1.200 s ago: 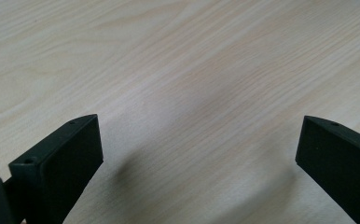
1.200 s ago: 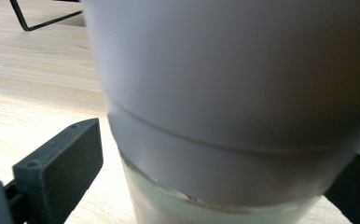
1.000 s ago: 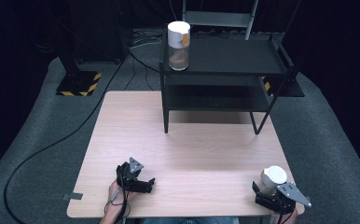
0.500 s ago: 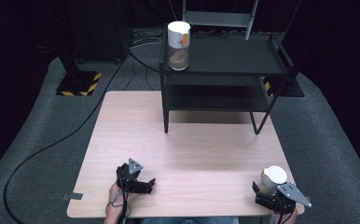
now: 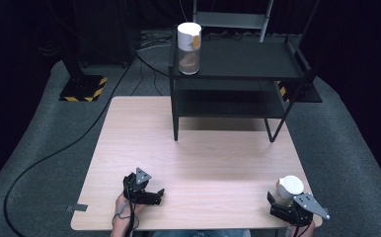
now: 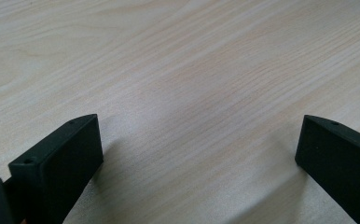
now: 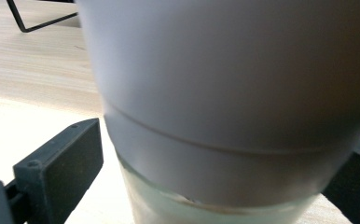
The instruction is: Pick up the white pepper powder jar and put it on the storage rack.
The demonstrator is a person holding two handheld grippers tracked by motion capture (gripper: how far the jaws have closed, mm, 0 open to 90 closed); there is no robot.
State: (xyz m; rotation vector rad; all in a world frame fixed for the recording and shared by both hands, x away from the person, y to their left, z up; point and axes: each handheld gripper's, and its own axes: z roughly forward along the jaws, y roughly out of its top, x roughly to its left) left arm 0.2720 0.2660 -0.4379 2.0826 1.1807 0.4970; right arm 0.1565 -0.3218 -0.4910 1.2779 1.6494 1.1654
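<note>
A glass jar with a white lid (image 5: 290,185) stands near the table's front right corner. My right gripper (image 5: 282,197) is open around it, and in the right gripper view the jar (image 7: 225,84) sits between the two black jaws with a gap at the left jaw. My left gripper (image 5: 158,195) lies low on the table at the front left, open; its jaws stand wide apart over bare wood in the left gripper view (image 6: 199,135). A second white-lidded jar (image 5: 189,42) with brown contents stands on the top left of the black shelf unit (image 5: 257,61).
The black shelf unit has a lower shelf (image 5: 228,106) and thin legs resting on the far half of the wooden table (image 5: 203,148). A black cable (image 5: 55,153) runs over the grey floor at the left, near a base with yellow-black stripes (image 5: 82,91).
</note>
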